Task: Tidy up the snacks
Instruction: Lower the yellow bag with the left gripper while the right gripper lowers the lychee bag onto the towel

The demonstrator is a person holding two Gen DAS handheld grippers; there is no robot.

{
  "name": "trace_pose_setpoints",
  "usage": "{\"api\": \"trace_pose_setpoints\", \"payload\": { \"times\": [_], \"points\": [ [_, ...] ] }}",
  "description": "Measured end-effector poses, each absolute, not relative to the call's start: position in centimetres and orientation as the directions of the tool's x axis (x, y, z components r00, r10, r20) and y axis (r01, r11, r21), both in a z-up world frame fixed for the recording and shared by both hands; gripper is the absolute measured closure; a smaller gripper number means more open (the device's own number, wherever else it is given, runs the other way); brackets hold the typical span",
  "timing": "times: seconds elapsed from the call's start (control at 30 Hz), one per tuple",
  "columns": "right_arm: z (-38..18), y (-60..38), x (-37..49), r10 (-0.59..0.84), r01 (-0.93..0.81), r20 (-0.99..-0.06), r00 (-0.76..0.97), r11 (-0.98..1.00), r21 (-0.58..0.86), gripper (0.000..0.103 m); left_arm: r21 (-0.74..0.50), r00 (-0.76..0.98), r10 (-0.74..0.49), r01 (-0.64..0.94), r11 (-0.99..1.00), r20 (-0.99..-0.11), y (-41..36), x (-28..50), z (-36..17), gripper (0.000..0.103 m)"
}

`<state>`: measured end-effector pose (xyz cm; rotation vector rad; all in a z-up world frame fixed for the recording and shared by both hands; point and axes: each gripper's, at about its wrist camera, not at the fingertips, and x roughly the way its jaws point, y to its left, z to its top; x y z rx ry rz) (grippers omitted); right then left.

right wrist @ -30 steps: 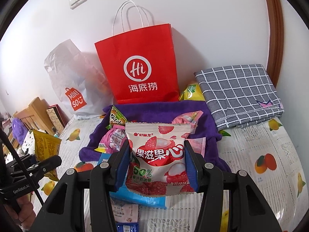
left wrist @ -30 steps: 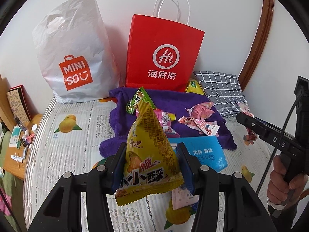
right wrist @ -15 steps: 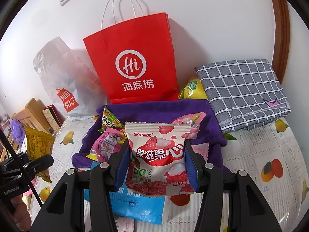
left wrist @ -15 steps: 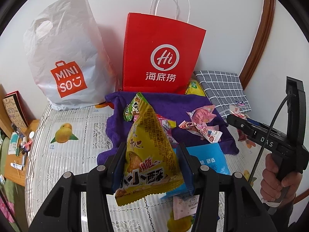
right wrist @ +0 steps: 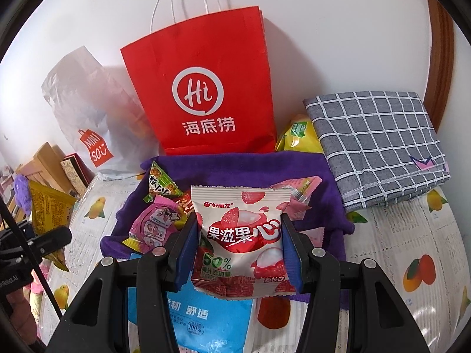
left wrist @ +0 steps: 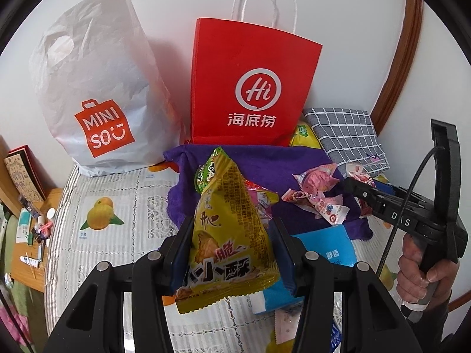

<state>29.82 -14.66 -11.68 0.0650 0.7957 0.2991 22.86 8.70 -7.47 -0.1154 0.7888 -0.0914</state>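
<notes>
Two snack packets are each clamped in a hand-held gripper above a bed. The left gripper (left wrist: pixel 232 253) is closed on a glossy yellow pyramid-shaped packet (left wrist: pixel 228 235), which sits upright between its blue-padded fingers with its crimped bottom seam hanging below them. The right gripper (right wrist: pixel 240 253) is closed on a flat, shiny white and red lychee gummy packet (right wrist: pixel 240 241), pinched by both side edges (its printed face turned to the camera). In the left wrist view the right gripper appears again at the right edge, held in a bare hand (left wrist: pixel 421 267).

Just beneath both packets lies a smooth blue tissue pack (right wrist: pixel 206 317) on a quilted bedspread (left wrist: pixel 117 250) printed with fruit. Beyond it a fuzzy purple towel (right wrist: pixel 253 170) is spread out, scattered with small crinkly sweets: a green packet (right wrist: pixel 162 184), a pink one (right wrist: pixel 154 226) and several pink wrappers (left wrist: pixel 319 181).

Farther back, a stiff red paper bag (right wrist: pixel 203 88) with white twisted handles stands upright against the white wall. To its left slumps a wrinkled white plastic Miniso bag (left wrist: pixel 94 88). To its right lies a folded grey checked cloth (right wrist: pixel 379 141), with a yellow packet (right wrist: pixel 297 135) wedged between bag and cloth.
</notes>
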Motion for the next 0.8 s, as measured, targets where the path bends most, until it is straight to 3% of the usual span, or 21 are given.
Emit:
{"api": "trace_pose_setpoints", "payload": {
  "times": [0.8],
  "points": [
    [-16.8,-15.6,36.2,0.29,-0.241,-0.759,0.584,0.954,0.179,0.051,-0.214,0.654,-0.202,0.063,0.975,-0.729,7.3,31.3,-9.3,0.055]
  ]
}}
